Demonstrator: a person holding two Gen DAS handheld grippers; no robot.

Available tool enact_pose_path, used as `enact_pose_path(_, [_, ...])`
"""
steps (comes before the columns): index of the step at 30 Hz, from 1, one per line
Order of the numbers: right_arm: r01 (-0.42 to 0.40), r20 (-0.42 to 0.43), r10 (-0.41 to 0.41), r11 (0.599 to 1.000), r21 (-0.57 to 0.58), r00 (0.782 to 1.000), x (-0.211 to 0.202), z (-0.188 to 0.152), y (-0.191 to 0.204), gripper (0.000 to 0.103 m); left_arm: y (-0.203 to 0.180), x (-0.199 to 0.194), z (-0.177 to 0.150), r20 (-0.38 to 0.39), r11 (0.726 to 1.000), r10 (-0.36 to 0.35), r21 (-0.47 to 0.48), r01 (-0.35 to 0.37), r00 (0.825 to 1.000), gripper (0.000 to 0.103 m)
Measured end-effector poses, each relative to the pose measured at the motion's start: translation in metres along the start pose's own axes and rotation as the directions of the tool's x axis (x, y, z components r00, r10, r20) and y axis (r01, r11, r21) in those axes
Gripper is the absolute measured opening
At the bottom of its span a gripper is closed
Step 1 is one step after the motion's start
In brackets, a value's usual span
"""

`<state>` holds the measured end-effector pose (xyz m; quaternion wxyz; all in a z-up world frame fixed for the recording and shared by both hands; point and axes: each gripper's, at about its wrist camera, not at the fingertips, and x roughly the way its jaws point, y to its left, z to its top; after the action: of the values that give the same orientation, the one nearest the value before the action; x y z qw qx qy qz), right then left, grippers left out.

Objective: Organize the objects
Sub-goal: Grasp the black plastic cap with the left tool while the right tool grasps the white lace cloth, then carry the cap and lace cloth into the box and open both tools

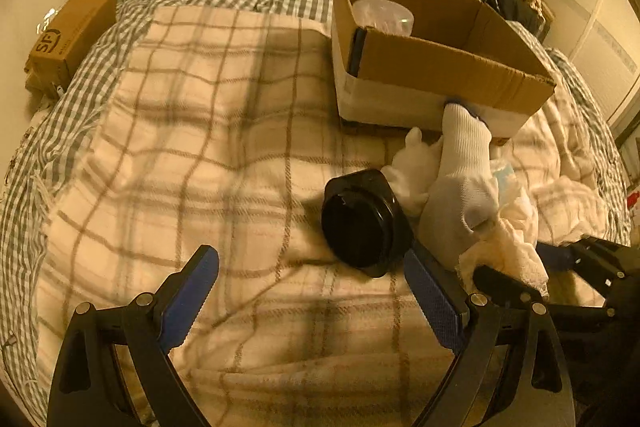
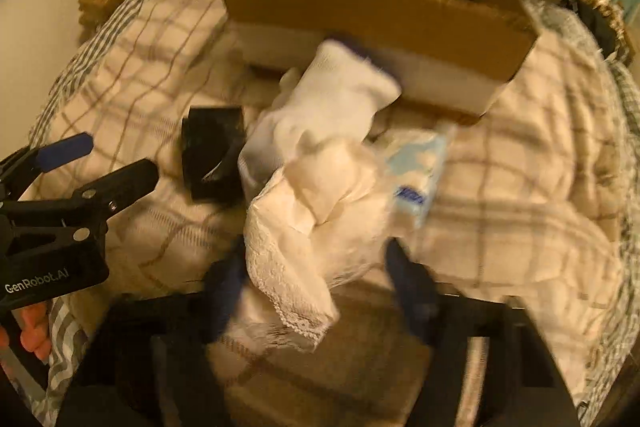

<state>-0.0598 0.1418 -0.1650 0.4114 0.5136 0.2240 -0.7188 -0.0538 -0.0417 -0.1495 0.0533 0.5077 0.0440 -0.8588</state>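
White lace cloth (image 2: 296, 247) lies between our right gripper (image 2: 320, 291) jaws, narrowed, contact unclear through blur; left gripper (image 1: 312, 291) gapes wide beside the black container (image 1: 360, 223).

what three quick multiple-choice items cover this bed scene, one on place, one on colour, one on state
1. Where is the clear plastic container?
A. inside the cardboard box
B. on the blanket
C. under the sock

2. What colour is the dish beside the white sock?
A. red
B. black
C. green

3. How does the left tool stand?
A. shut on the sock
B. shut on the dish
C. open, holding nothing

Answers: 1 A, it shows above the box's near wall; 2 B, it is glossy black; 3 C, only the blanket lies between its fingers.
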Motion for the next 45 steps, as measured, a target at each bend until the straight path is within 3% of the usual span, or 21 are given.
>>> enact_pose_path(4, [0.014,0.079,-0.014,1.0,0.005,0.997,-0.023,0.002,-0.003,0.023,-0.01,0.0,0.006,0.005,0.999,0.018,0.042,-0.019,1.0,0.096])
enact_pose_path(7, [0.044,0.164,-0.049,0.998,0.034,0.985,-0.05,0.008,-0.018,0.022,-0.017,0.004,0.014,0.01,0.998,0.016,0.067,-0.017,1.0,0.096])
enact_pose_path(10, [0.099,0.199,-0.108,0.994,0.051,0.974,-0.062,0.011,-0.033,0.022,-0.025,0.017,0.022,-0.006,0.997,0.012,0.07,-0.011,1.0,0.096])
enact_pose_path(12, [0.089,0.203,-0.104,0.993,0.081,0.974,-0.064,0.011,-0.046,0.022,-0.027,0.026,0.025,-0.023,0.998,0.0,0.066,0.002,1.0,0.095])
enact_pose_path(14, [0.078,0.198,-0.098,0.991,0.107,0.975,-0.062,0.01,-0.056,0.022,-0.03,0.038,0.027,-0.06,0.998,-0.019,0.066,0.023,0.998,0.086])
enact_pose_path(18, [0.065,0.185,-0.088,0.99,0.124,0.979,-0.055,0.011,-0.063,0.022,-0.033,0.055,0.025,-0.128,0.995,-0.052,0.076,0.062,0.99,0.046])
enact_pose_path(19, [0.065,0.185,-0.087,0.99,0.122,0.979,-0.055,0.012,-0.064,0.022,-0.034,0.055,0.025,-0.129,0.993,-0.077,0.078,0.087,0.989,0.034])
enact_pose_path(22, [0.07,0.186,-0.09,0.991,0.111,0.978,-0.055,0.013,-0.061,0.022,-0.036,0.047,0.025,-0.104,0.991,-0.084,0.098,0.095,0.991,0.017])
enact_pose_path(28, [0.09,0.215,-0.111,0.99,0.106,0.97,-0.075,0.009,-0.057,0.022,-0.036,0.016,0.024,-0.048,0.989,-0.1,0.109,0.105,0.994,0.009])
enact_pose_path(35, [0.112,0.297,-0.137,0.989,0.102,0.945,-0.127,0.003,-0.045,0.022,-0.044,-0.044,0.031,0.051,0.985,-0.127,0.121,0.12,0.991,0.008])
enact_pose_path(45, [0.119,0.411,-0.139,0.99,0.075,0.901,-0.191,0.004,-0.026,0.022,-0.057,-0.132,0.059,0.213,0.978,-0.16,0.167,0.125,0.964,0.008])
